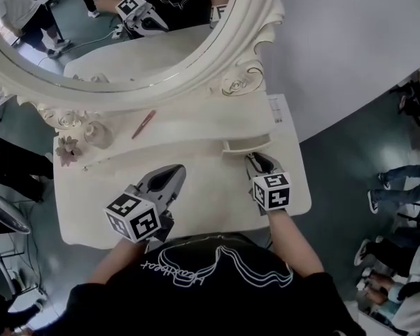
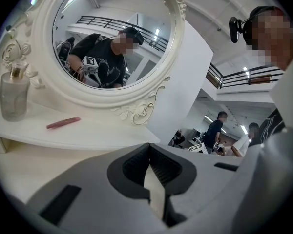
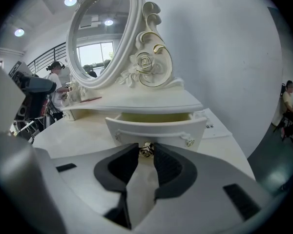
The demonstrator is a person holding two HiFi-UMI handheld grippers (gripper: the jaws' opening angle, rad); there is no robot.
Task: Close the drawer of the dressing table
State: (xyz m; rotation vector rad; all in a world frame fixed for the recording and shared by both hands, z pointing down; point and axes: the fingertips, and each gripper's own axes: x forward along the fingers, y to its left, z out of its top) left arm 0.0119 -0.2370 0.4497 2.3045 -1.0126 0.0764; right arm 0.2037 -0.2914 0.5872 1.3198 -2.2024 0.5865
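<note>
Head view: white dressing table [image 1: 210,187] with an oval mirror [image 1: 196,68] at the back. The small drawer [image 1: 246,144] under the raised shelf [image 1: 196,121] stands part-way out, on the table's right side. Right gripper [image 1: 255,158] has its tips at the drawer front. Left gripper [image 1: 176,170] lies over the bare tabletop, well apart from the drawer. On the shelf: a pink stick [image 1: 143,124] and a glass bottle [image 1: 96,134], with a flower ornament [image 1: 66,148] by the left end.

Left gripper view: left gripper [image 2: 149,146] has its jaw tips pressed together, nothing between them. Ahead are the mirror [image 2: 112,43], the glass bottle [image 2: 13,94] and the pink stick [image 2: 63,123] lying flat on the shelf [image 2: 88,135].

Right gripper view: right gripper [image 3: 146,147] is pinched on the brass knob [image 3: 146,150] at the centre of the drawer [image 3: 156,128] front. A pale yellow interior shows above the front panel, so the drawer is open. It sits under the shelf [image 3: 136,101], below the mirror [image 3: 100,38].
</note>
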